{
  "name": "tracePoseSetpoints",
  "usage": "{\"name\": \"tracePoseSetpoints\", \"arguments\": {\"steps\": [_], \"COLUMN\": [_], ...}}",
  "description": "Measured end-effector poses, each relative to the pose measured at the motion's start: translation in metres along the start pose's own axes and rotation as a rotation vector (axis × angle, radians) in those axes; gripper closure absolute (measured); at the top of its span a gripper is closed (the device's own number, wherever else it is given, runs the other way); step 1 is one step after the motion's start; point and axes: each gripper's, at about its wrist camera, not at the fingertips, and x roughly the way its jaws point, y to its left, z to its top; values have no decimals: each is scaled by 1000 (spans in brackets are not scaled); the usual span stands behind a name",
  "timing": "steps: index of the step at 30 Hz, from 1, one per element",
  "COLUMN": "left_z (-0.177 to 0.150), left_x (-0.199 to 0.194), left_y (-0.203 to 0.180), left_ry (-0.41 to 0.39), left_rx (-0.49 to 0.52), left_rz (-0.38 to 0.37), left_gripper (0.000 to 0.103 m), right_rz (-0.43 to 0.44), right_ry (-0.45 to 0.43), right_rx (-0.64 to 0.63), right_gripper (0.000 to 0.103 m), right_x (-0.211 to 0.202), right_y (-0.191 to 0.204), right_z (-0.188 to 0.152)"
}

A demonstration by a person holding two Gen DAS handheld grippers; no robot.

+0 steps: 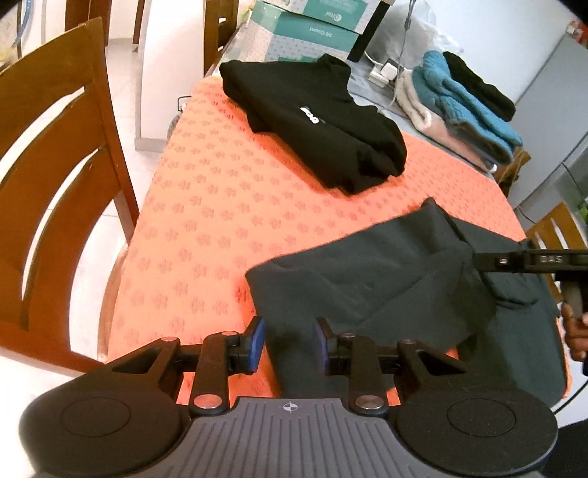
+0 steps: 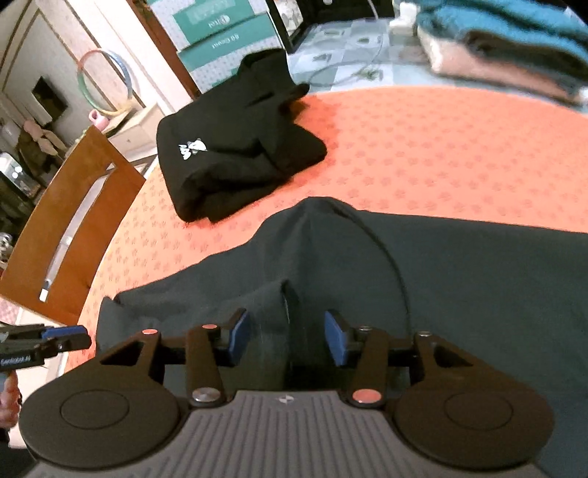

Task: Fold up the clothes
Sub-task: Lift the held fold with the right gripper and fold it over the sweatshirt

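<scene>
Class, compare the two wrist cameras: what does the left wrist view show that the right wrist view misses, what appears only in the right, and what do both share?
Only the left wrist view: the white charger on the far table, and a black knit item topping the stack of folded knitwear.

Only the right wrist view: a pastel hoop against the wall and cluttered shelving behind the wooden chair.

Both: the orange tablecloth, the folded black garment with a white logo, the dark green garment being folded, the teal boxes, and open tongs on each side, left and right.
</scene>
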Motion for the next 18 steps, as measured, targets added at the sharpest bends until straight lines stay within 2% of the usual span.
{"name": "tracePoseSetpoints", "arguments": {"steps": [2, 4, 5, 6, 7, 14, 18], "left_z": [2, 4, 4, 3, 3, -7, -12], "left_x": [0, 1, 0, -2, -3, -11, -9], "left_y": [-2, -6, -7, -9, -11, -37, -51], "left_ry": [-5, -7, -9, -10, -11, -14, -14], "left_rx": [8, 15, 20, 26, 35, 148, 153], "left_rz": [7, 11, 12, 13, 16, 66, 79], "left_gripper": [72, 72, 71, 71, 70, 46, 41], "right_rz": [39, 92, 108, 119, 121, 125, 88], "right_ry": [23, 41, 38, 30, 14, -107, -171], "right_rx": [40, 71, 74, 76, 75, 74, 86], "right_gripper": [54, 78, 94, 97, 98, 99, 99], "right_x": [13, 19, 17, 12, 4, -55, -91], "right_y": [-7, -12, -12, -13, -13, -18, -40], "right_z": [5, 6, 6, 7, 8, 22, 34]}}
